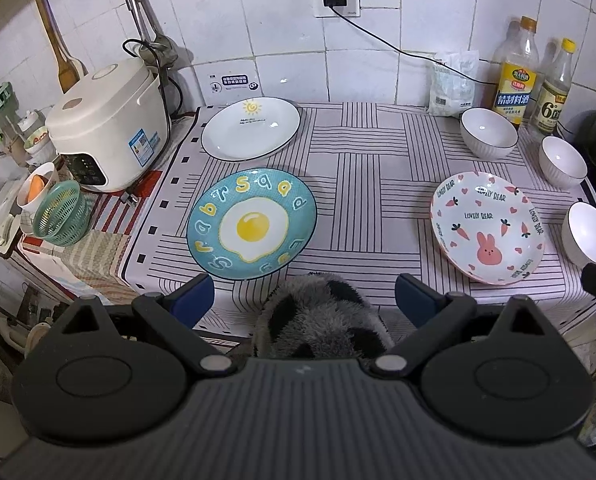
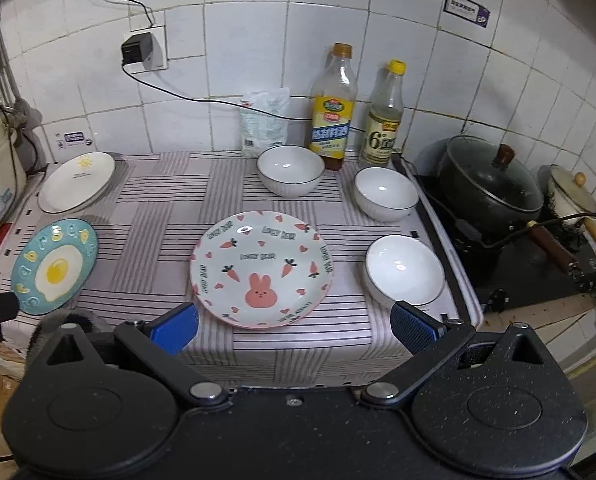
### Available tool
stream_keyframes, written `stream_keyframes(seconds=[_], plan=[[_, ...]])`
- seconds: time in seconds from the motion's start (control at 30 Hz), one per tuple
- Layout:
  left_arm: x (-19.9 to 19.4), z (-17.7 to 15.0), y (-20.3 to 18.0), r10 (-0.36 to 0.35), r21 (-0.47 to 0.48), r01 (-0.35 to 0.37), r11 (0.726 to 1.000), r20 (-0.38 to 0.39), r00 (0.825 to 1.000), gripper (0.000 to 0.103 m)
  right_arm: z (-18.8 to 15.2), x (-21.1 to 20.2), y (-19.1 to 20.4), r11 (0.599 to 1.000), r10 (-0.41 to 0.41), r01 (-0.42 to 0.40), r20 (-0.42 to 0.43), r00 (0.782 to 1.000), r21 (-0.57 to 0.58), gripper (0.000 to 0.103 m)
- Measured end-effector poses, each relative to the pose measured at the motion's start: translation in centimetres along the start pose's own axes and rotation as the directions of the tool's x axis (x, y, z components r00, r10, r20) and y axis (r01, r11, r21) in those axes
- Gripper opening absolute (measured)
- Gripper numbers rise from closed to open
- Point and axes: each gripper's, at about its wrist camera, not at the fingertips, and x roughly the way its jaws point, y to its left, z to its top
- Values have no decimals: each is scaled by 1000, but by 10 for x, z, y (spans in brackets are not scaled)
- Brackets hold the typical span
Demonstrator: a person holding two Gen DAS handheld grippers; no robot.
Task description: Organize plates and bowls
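I am holding both tools back at the near edge of the counter, so each camera is taking in the whole layout. The left gripper (image 1: 304, 300) is standing spread and empty; the right gripper (image 2: 293, 326) is likewise spread, gripping nothing.

The three plates are lying flat and well apart: the egg plate (image 1: 251, 224) nearest my left tool, the sun plate (image 1: 251, 128) behind it, the rabbit plate (image 2: 261, 268) directly ahead of my right tool. The three white bowls (image 2: 404, 270) are sitting upright along the right side, unstacked. I am judging that sorting is not yet begun.
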Motion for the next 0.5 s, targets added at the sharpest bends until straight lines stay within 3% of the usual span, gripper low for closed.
stream_keyframes(seconds=[0.5], plan=[[-1, -5, 6, -14, -11, 14, 1000, 3, 1000, 98, -2, 0, 7, 1000, 21, -21, 4, 1000, -21, 103]])
